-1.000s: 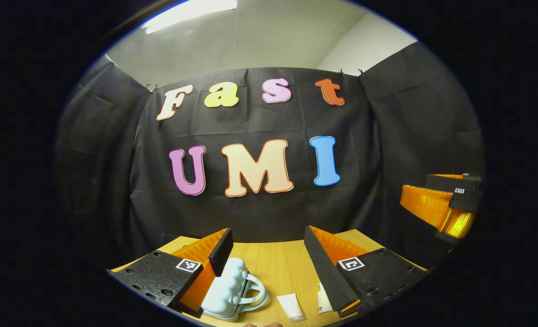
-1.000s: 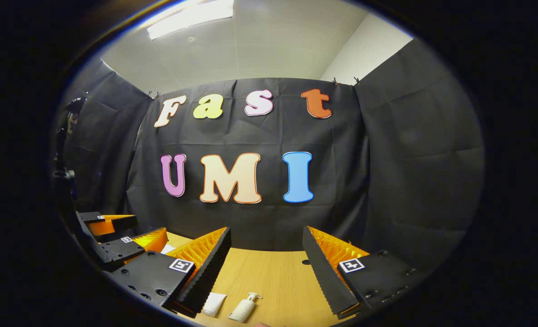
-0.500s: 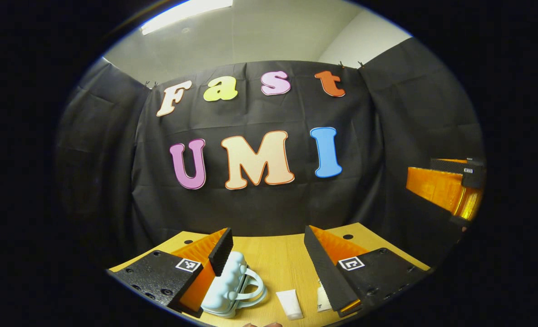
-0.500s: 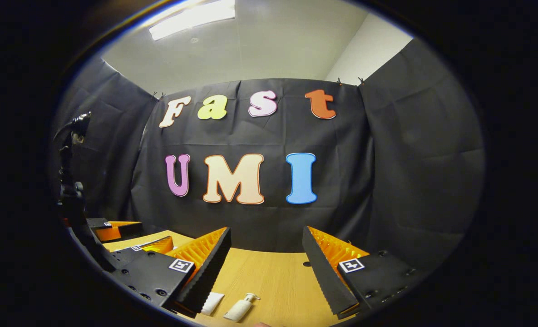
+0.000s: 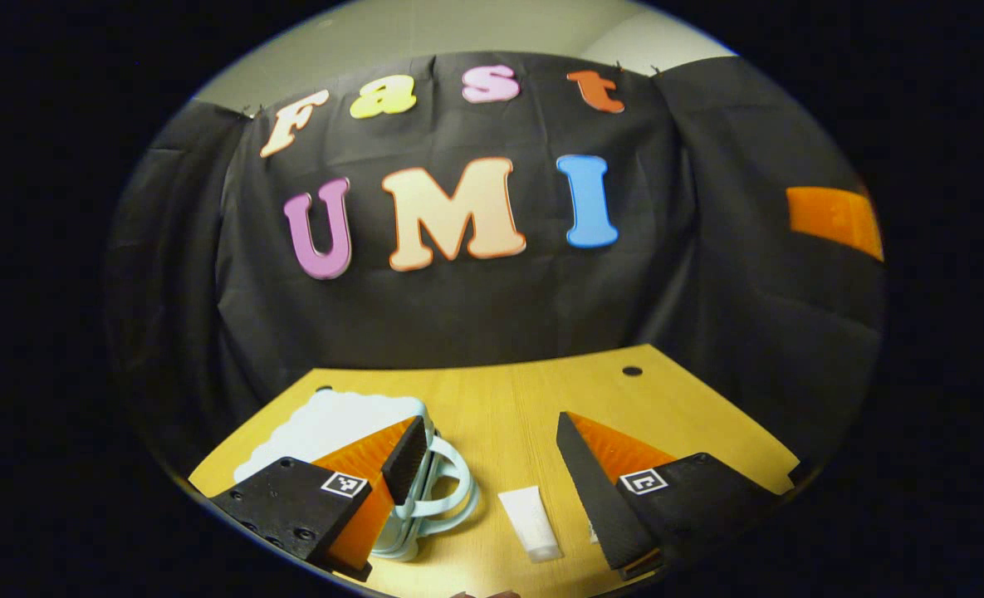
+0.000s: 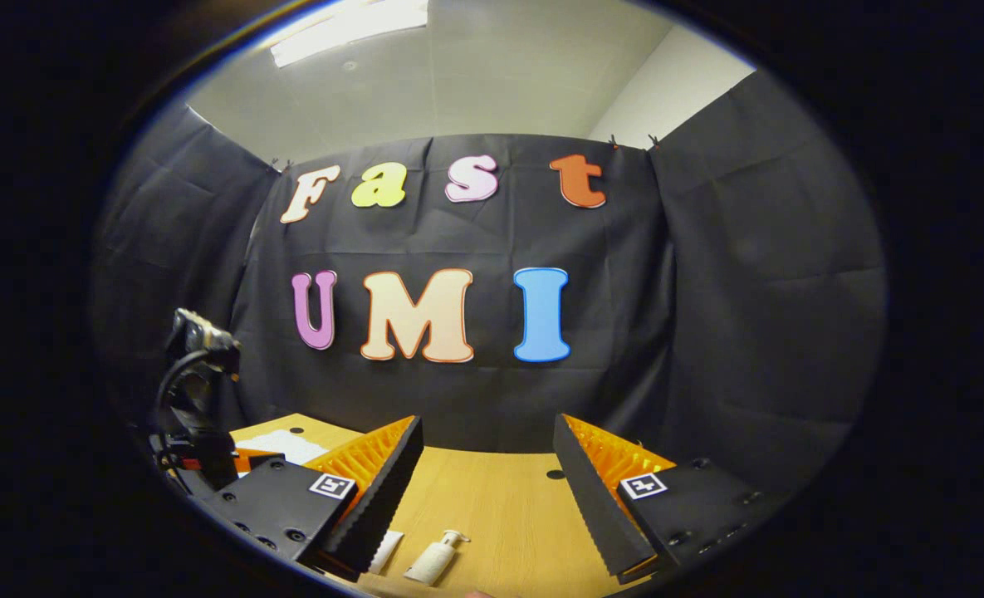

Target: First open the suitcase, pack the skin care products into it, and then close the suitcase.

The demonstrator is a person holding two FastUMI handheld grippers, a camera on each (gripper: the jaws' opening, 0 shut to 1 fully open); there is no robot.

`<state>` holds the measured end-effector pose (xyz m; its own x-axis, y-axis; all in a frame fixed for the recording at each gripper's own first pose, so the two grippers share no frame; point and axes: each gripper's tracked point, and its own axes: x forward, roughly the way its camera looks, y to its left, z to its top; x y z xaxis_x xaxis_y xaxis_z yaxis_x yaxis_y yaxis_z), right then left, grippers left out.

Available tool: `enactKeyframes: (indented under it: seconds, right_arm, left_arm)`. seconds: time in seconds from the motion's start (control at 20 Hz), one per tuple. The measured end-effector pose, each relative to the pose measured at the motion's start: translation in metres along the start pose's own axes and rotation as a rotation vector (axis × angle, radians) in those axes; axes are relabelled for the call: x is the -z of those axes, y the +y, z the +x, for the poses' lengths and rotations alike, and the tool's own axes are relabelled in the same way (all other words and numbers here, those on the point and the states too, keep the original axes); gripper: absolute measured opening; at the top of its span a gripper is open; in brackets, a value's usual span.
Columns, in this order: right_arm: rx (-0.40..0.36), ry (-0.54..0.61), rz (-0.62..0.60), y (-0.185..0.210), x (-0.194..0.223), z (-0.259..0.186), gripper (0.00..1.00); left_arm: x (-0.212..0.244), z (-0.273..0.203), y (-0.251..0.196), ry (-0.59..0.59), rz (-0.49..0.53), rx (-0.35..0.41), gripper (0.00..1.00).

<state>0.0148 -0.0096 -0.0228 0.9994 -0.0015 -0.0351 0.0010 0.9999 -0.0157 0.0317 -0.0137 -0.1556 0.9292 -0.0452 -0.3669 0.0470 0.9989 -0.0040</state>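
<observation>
In the left gripper view a pale blue suitcase (image 5: pixel 334 419) lies shut and flat on the wooden table (image 5: pixel 541 390), its handle (image 5: pixel 454 490) facing the middle. My left gripper (image 5: pixel 487 432) hovers open above the table, its left finger over the suitcase's handle side. A white tube (image 5: pixel 529 523) lies between the fingers. In the right gripper view my right gripper (image 6: pixel 486 428) is open and empty above a white pump bottle (image 6: pixel 435 558). The tube (image 6: pixel 388 548) is half hidden by the left finger. The suitcase (image 6: pixel 280 444) peeks out at the left.
Black cloth walls close the table's back and sides. A small round hole (image 5: pixel 632 370) marks the tabletop at the far right. The body of the left gripper with its cable (image 6: pixel 197 399) rises at the left of the right gripper view. Part of the right gripper (image 5: pixel 832 220) shows at the right edge.
The left gripper has tipped downward, so more of the tabletop and the suitcase's top face show. The right gripper has barely moved. Both stayed open.
</observation>
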Motion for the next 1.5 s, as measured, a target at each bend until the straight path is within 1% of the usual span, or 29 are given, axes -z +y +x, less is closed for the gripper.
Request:
enactKeyframes:
  seconds: [0.3,0.45,0.6,0.65,0.7,0.75,0.8,0.9,0.95,1.15,1.2,1.25,1.3,1.35,1.45,1.5]
  right_arm:
    - [0.083,0.055,-0.039,0.007,0.017,0.01,1.0]
    - [0.101,0.075,-0.065,0.015,0.023,0.012,0.99]
    - [0.111,0.095,-0.083,0.02,0.028,0.013,1.0]
    - [0.113,0.099,-0.09,0.022,0.029,0.013,1.0]
    - [0.117,0.102,-0.098,0.022,0.031,0.014,1.0]
    - [0.122,0.103,-0.106,0.022,0.032,0.015,1.0]
    - [0.123,0.103,-0.111,0.023,0.032,0.016,1.0]
    - [0.123,0.107,-0.115,0.025,0.033,0.016,1.0]
    - [0.125,0.106,-0.12,0.025,0.033,0.016,1.0]
    - [0.13,0.105,-0.131,0.023,0.035,0.016,1.0]
    - [0.132,0.102,-0.13,0.021,0.034,0.016,1.0]
    - [0.134,0.099,-0.131,0.02,0.033,0.016,1.0]
    - [0.137,0.097,-0.133,0.019,0.033,0.015,0.99]
    - [0.14,0.094,-0.135,0.017,0.033,0.015,0.99]
    - [0.145,0.09,-0.136,0.014,0.032,0.015,0.99]
    - [0.145,0.088,-0.134,0.014,0.032,0.014,0.99]
  left_arm:
    - [0.064,0.045,0.012,0.213,0.023,0.071,0.95]
    - [0.09,0.062,0.023,0.301,0.02,0.073,0.95]
    - [0.112,0.078,0.033,0.373,-0.004,0.068,0.95]
    - [0.115,0.079,0.033,0.39,-0.008,0.078,0.95]
    - [0.114,0.082,0.028,0.39,-0.005,0.103,0.93]
    - [0.114,0.088,0.022,0.387,-0.003,0.139,0.95]
    - [0.118,0.091,0.017,0.406,-0.013,0.157,0.85]
    - [0.131,0.094,0.019,0.459,-0.036,0.138,0.78]
    - [0.136,0.097,0.021,0.487,-0.033,0.115,0.77]
    - [0.143,0.105,0.029,0.533,0.017,0.069,0.7]
    - [0.146,0.106,0.032,0.547,0.02,0.052,0.58]
    - [0.148,0.106,0.037,0.561,0.024,0.032,0.41]
    - [0.151,0.106,0.037,0.57,0.014,0.04,0.24]
    - [0.149,0.105,0.034,0.57,0.005,0.052,0.18]
    - [0.147,0.105,0.031,0.574,0.012,0.078,0.13]
    - [0.145,0.104,0.031,0.586,0.017,0.092,0.09]
